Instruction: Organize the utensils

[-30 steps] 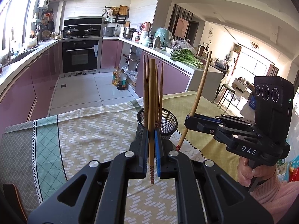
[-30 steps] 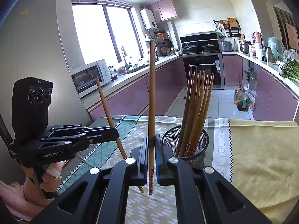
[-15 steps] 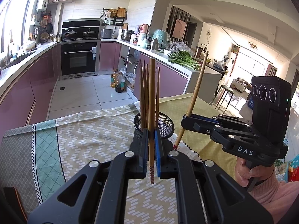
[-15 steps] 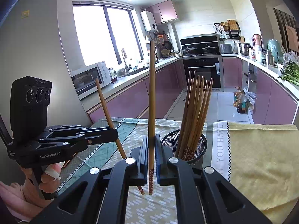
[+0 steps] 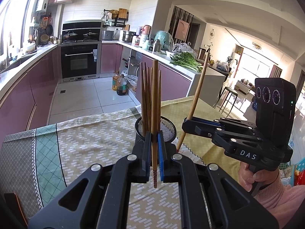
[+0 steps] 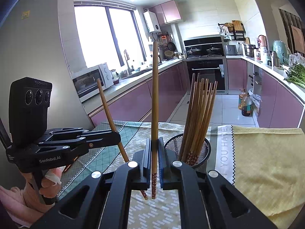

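Chopsticks and a mesh holder on the table

A black wire-mesh cup (image 6: 187, 150) stands upright on the patterned tablecloth, holding a fanned bundle of wooden chopsticks (image 6: 200, 114), patterned tips down. Two more chopsticks are off the cloth: one (image 5: 154, 114) upright, one (image 5: 197, 95) tilted beside the cup.

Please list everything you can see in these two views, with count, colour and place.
Wooden chopstick in left gripper: one, brown, upright.
Wooden chopstick in right gripper: one, brown, upright.
Black wire-mesh holder: one, on the table, holding a bundle of brown chopsticks.
Patterned tablecloth: one, beige and green, covering the table.
Yellow cloth: one, on the table's right side.
Built-in oven: one, black, far wall.
White microwave: one, on the counter by the window.
Leafy greens: one bunch, green, on the counter.
Oil bottles: two, amber, on the floor.
Left gripper: black, shut on a chopstick.
Right gripper: black, shut on a chopstick.
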The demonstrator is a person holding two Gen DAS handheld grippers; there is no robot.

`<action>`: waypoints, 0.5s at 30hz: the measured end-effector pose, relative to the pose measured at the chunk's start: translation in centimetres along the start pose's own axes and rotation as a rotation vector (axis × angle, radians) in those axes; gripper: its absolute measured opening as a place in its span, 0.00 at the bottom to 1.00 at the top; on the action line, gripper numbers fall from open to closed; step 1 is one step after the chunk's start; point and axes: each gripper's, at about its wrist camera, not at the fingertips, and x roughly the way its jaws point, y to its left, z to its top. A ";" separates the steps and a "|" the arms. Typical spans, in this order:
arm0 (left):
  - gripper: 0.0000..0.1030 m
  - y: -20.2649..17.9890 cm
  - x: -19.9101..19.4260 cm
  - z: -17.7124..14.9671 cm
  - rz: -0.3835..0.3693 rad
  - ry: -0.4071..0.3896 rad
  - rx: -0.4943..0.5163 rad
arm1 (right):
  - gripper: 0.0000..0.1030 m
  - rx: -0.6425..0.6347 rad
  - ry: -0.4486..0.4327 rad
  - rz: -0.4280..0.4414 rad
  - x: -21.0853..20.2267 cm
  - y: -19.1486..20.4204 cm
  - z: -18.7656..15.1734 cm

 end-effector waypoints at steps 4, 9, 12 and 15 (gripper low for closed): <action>0.07 -0.1 0.0 0.0 0.000 -0.001 0.001 | 0.06 0.000 -0.001 0.001 0.0 0.0 0.0; 0.07 -0.1 -0.1 0.0 -0.001 -0.002 0.002 | 0.06 0.000 -0.002 -0.001 0.0 0.0 0.0; 0.07 -0.2 -0.1 0.2 -0.002 -0.004 0.004 | 0.06 -0.001 -0.004 -0.001 0.0 0.0 0.2; 0.07 -0.4 -0.3 0.4 -0.004 -0.007 0.006 | 0.06 0.001 -0.007 -0.001 0.0 0.0 0.4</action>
